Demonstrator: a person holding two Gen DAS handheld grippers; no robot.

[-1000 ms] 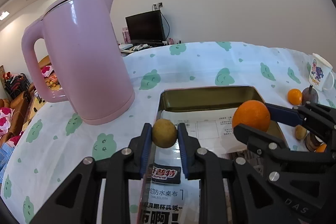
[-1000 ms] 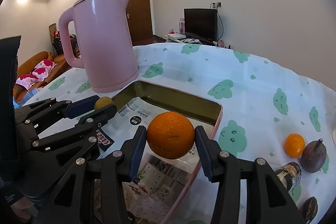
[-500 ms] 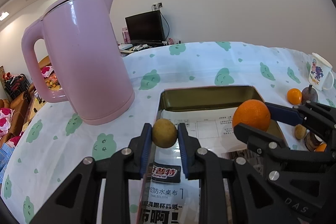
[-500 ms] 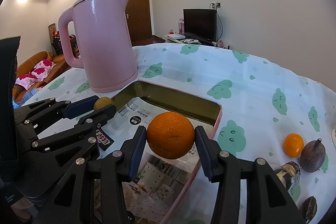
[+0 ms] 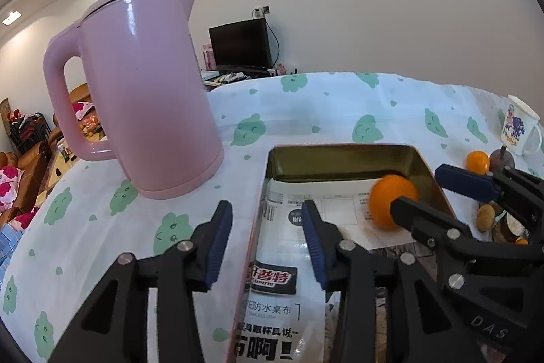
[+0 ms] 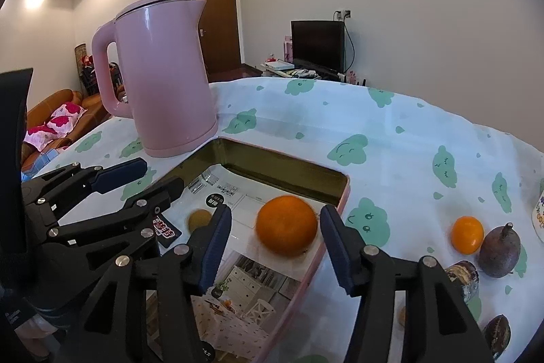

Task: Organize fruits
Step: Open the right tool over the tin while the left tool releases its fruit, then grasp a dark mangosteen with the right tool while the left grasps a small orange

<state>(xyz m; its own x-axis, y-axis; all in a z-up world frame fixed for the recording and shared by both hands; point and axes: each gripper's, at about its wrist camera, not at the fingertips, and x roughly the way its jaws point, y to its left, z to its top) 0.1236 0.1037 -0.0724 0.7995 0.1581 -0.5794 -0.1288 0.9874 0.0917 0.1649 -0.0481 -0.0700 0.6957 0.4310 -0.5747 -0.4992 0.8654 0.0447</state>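
My left gripper (image 5: pixel 267 240) hangs over the near left rim of the metal tray (image 5: pixel 340 147). Its jaws are opening and nothing is between them. The small brown-green fruit (image 6: pixel 199 218) lies on the paper in the tray, partly behind a finger of my right gripper (image 6: pixel 275 244). The right jaws are opening too. The orange (image 6: pixel 287 225) rests in the tray (image 6: pixel 343 193) just beyond and between the pads, which stand clear of it. In the left wrist view the orange (image 5: pixel 392 201) looks blurred beside my right gripper (image 5: pixel 438 196).
A tall pink kettle (image 5: pixel 146 91) stands left of the tray. On the cloth to the right lie a small tangerine (image 6: pixel 467 233), a purple-brown fruit (image 6: pixel 499 250) and some dark fruits (image 6: pixel 496 332). A printed mug (image 5: pixel 520 125) stands far right.
Both grippers have opened. The small brown-green fruit dropped out of the left one and the orange out of the right one, both into the tray. Neither hand has shifted.
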